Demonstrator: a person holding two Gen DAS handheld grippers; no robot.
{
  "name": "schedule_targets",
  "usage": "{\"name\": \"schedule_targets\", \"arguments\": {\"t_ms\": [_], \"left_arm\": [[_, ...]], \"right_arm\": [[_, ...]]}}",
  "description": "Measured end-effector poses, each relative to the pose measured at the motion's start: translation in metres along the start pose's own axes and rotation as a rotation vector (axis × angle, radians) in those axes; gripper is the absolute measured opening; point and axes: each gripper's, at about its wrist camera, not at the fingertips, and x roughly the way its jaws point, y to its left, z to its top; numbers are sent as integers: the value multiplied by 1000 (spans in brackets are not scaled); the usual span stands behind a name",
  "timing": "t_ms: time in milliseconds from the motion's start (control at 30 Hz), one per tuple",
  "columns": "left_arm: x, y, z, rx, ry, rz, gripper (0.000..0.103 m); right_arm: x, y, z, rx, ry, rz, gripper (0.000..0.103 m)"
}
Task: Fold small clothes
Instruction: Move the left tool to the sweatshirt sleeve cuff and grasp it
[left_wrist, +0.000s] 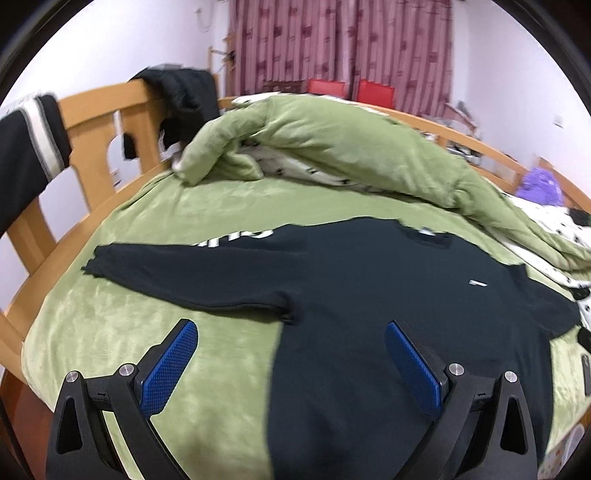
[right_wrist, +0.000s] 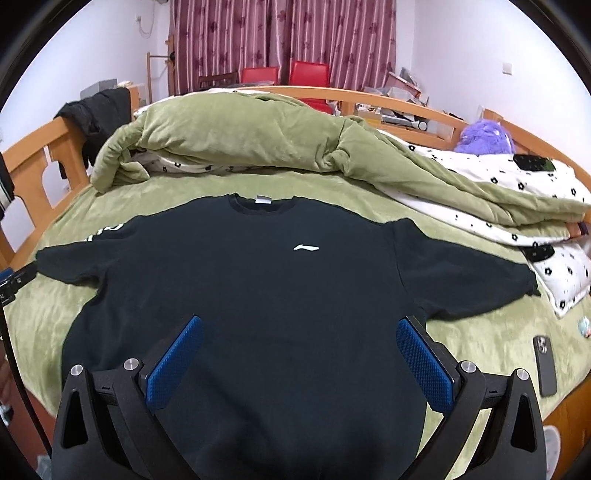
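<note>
Blue-padded tools wide, empty

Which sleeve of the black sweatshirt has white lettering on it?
The sleeve stretching toward the wooden bed rail, on the left in the right wrist view; white letters show near its shoulder. The other sleeve is plain black.
</note>
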Motion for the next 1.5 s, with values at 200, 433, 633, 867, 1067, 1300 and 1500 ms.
{"name": "schedule_targets", "arguments": {"t_ms": [200,433,633,867,1067,1300,1500], "left_arm": [[49,62,-1,-149,54,27,102],[103,112,-4,-218,80,138,102],[138,155,-2,-297,94,168,102],[173,192,8,-317,97,250,100],[204,219,15,-317,101,328,96],[244,245,18,-332,158,370,77],[247,237,30,-305,125,376,12]], "right_arm": [[31,4,17,-11,-9,55,103],[57,-4,30,7,-44,85,101],[84,-8,28,-7,-35,30,92],[101,-16,18,18,-41,17,91],[116,-16,10,-4,-17,-6,90],[113,-28,-5,-26,-28,-113,90],[104,-44,-12,14,-15,-118,90]]}}
